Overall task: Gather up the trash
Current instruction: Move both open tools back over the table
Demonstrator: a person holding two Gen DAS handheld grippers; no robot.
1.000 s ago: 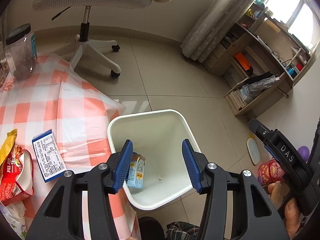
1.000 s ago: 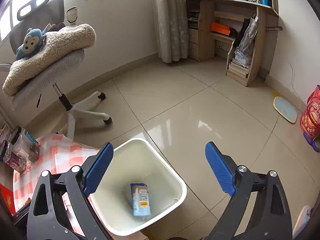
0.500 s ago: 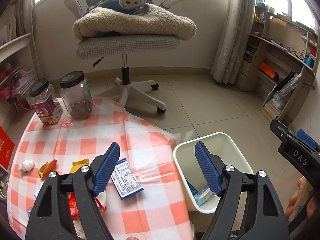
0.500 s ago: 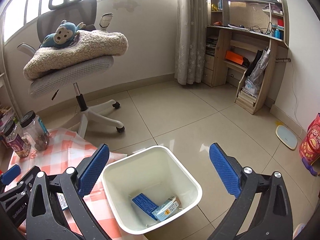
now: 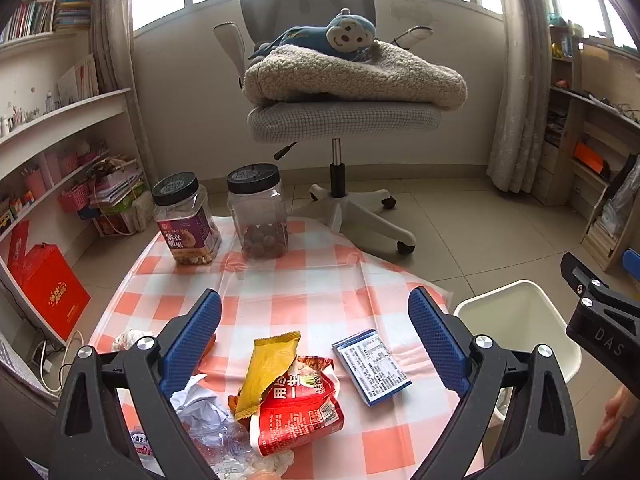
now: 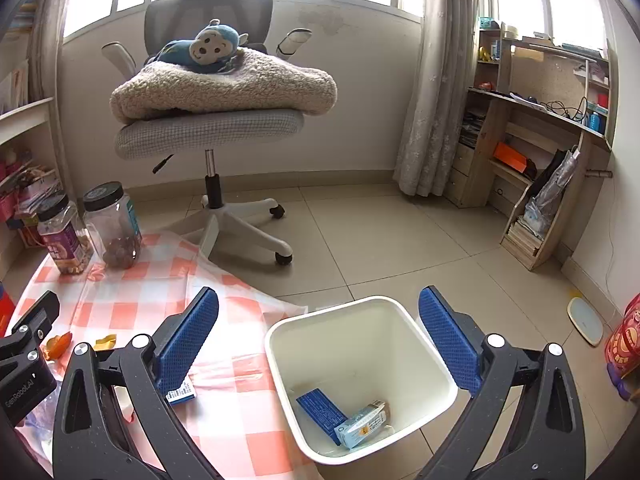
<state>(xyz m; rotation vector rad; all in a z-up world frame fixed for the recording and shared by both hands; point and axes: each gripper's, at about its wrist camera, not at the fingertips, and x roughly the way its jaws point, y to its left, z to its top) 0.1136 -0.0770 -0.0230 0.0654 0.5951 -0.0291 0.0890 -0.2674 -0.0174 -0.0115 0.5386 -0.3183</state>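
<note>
My left gripper (image 5: 314, 338) hangs over the checked tablecloth (image 5: 308, 280), jaws opening wide with nothing pressed between them. My right gripper (image 6: 318, 338) is spread fully, also empty, above the near rim of the white bin (image 6: 400, 344).

Landmark: the bin, standing on the floor tiles, touching the cloth's edge.
- Inside the bin: a dark blue box (image 6: 320, 408) and a pale blue carton (image 6: 362, 424), lying side by side on the bottom.
- On the cloth just beside the bin: a flat blue-edged box (image 5: 372, 366), printed label facing up.
- Further from the bin: a red snack bag (image 5: 298, 408) with a yellow wrapper (image 5: 270, 368) lying across it (the two overlap).
- Further still: crumpled white paper (image 5: 198, 404) and a clear crushed bottle (image 5: 224, 446), partly hidden by my left gripper's frame.
- A small white shell-like thing (image 5: 128, 338) is near the cloth's far side from the bin; I cannot tell what it is.
- At the back of the cloth, well apart from the bin: two upright black-lidded jars (image 5: 224, 216).

An office chair (image 5: 340, 120) stands behind the table, carrying a folded blanket and a blue plush monkey.
</note>
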